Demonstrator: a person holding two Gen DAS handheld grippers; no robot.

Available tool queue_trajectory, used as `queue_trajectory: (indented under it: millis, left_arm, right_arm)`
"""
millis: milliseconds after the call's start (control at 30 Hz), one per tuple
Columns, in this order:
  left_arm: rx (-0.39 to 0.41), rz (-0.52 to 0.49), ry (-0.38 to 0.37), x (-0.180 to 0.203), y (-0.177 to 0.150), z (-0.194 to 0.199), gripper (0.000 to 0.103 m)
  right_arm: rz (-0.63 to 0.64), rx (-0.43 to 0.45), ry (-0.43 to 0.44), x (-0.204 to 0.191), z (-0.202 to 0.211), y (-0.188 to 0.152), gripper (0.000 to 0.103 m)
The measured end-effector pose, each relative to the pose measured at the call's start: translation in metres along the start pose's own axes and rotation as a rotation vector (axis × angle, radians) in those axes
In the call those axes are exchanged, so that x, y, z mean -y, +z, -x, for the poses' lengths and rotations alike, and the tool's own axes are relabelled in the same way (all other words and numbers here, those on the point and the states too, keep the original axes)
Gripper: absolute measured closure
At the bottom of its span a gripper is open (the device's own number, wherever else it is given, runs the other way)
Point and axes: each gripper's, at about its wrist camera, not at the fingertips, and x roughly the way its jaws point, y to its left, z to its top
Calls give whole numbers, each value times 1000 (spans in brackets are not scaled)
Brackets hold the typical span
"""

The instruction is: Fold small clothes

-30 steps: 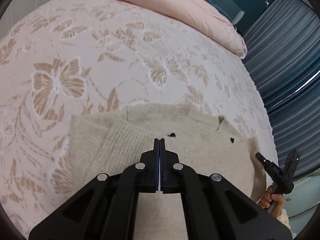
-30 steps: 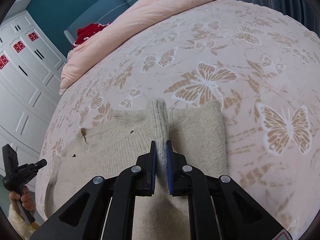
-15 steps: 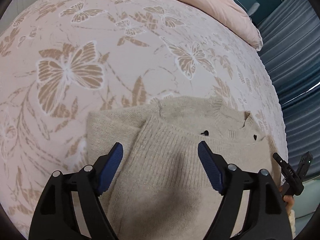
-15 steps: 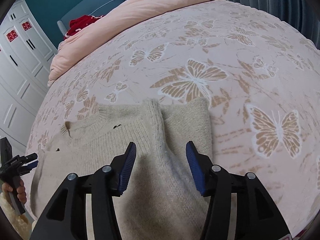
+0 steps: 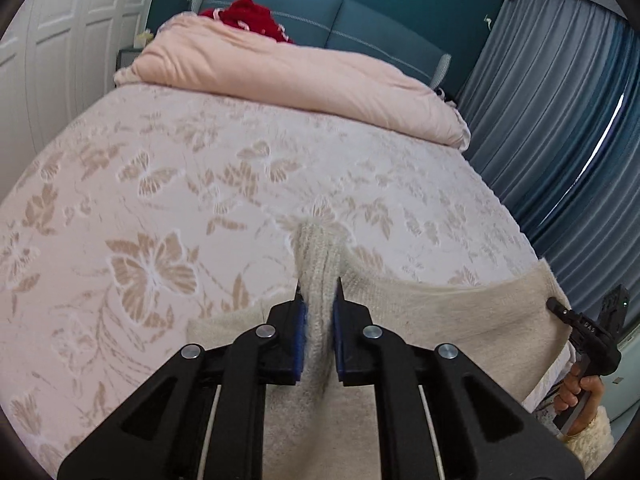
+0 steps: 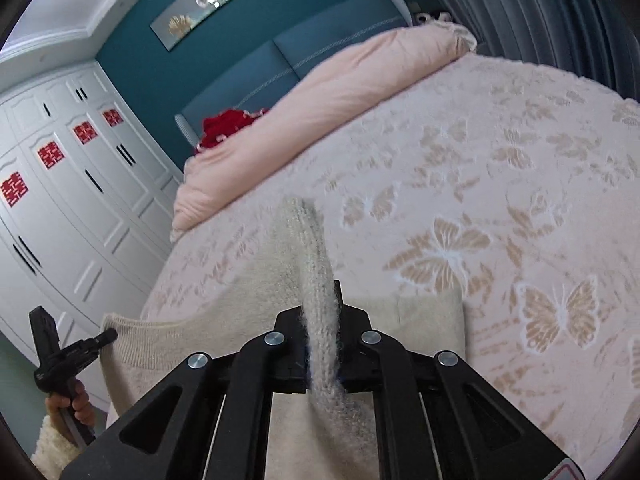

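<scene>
A small beige knit sweater (image 5: 460, 320) lies on the butterfly-patterned bed cover (image 5: 152, 208). My left gripper (image 5: 319, 296) is shut on a ribbed edge of the sweater (image 5: 318, 256) and lifts it off the bed. My right gripper (image 6: 320, 300) is shut on the sweater's other ribbed edge (image 6: 308, 248), also lifted. The sweater (image 6: 192, 344) spans between both grippers. Each gripper shows in the other's view: the right one (image 5: 592, 332), the left one (image 6: 64, 352).
A pink duvet (image 5: 304, 76) lies rolled along the head of the bed, with a red cloth (image 5: 248, 12) behind it. White wardrobes (image 6: 68, 208) stand on the left, blue-grey curtains (image 5: 560, 120) on the right. The bed edge is near the hands.
Both grippers were open over the flat sweater half a second ago. Now both have shut on its ribbed edges and raised them, with the views tilted up toward the headboard.
</scene>
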Motion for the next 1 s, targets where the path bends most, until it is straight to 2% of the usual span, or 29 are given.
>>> queue_trajectory:
  millis: [33, 100, 167, 233, 267, 300, 333, 400, 433, 500, 533, 567, 600, 633, 667, 700, 733, 800, 867, 933, 967, 1000]
  left_arm:
    - [2, 10, 9, -1, 10, -2, 93]
    - [-21, 14, 61, -8, 20, -23, 93]
    - [-92, -4, 128, -17, 12, -65, 92]
    - [-183, 20, 178, -32, -11, -112, 90]
    - [-229, 33, 235, -42, -26, -131, 90]
    - [-279, 33, 294, -48, -40, -144, 92]
    - [-306, 32, 325, -51, -50, -147, 93]
    - [-242, 31, 308, -48, -59, -121, 91]
    - [-206, 19, 302, -41, -60, -104, 88]
    - [-160, 10, 283, -22, -61, -71, 70]
    - [-135, 37, 247, -12, -64, -57, 55]
    - [-114, 64, 192, 1, -68, -49, 46]
    - [-125, 77, 138, 15, -73, -49, 44]
    - [-170, 74, 84, 31, -80, -56, 44]
    - [-216, 72, 45, 44, -90, -66, 44]
    - [-258, 64, 28, 54, -102, -77, 44]
    - [-293, 49, 43, 62, -112, -87, 44]
    - [-342, 13, 109, 57, -131, -102, 44]
    - [-348, 4, 163, 38, -143, -99, 54]
    - [-332, 32, 158, 17, -147, -88, 54]
    - [-330, 51, 165, 9, -147, -83, 54]
    - [-330, 78, 170, 2, -149, -81, 54]
  right_arm:
    - [1, 17, -8, 1, -1, 9, 96]
    - [31, -10, -89, 12, -26, 14, 96]
    - [-14, -135, -151, 43, -74, 5, 95]
    - [-96, -275, -216, 77, -118, -16, 95]
    - [-102, -336, -265, 86, -133, -25, 95]
    - [-78, -346, -318, 85, -135, -30, 94]
    - [-56, -315, -340, 78, -128, -30, 91]
    - [17, -224, -412, 50, -96, -26, 77]
    - [69, -171, -438, 32, -79, -25, 77]
    - [178, -92, -409, -8, -50, -32, 75]
    - [207, -100, -349, -25, -47, -38, 75]
    - [216, -139, -269, -42, -51, -46, 76]
    - [204, -203, -171, -57, -63, -60, 77]
    - [181, -274, -79, -71, -80, -77, 80]
    - [174, -343, -6, -85, -97, -96, 85]
    - [196, -396, 31, -98, -112, -115, 87]
    - [225, -435, 35, -106, -126, -131, 89]
    - [247, -480, -29, -100, -141, -146, 96]
    - [200, -458, -102, -70, -128, -141, 101]
    - [129, -410, -186, -24, -95, -126, 103]
    - [81, -383, -226, -3, -76, -117, 100]
    - [39, -352, -282, 14, -57, -111, 90]
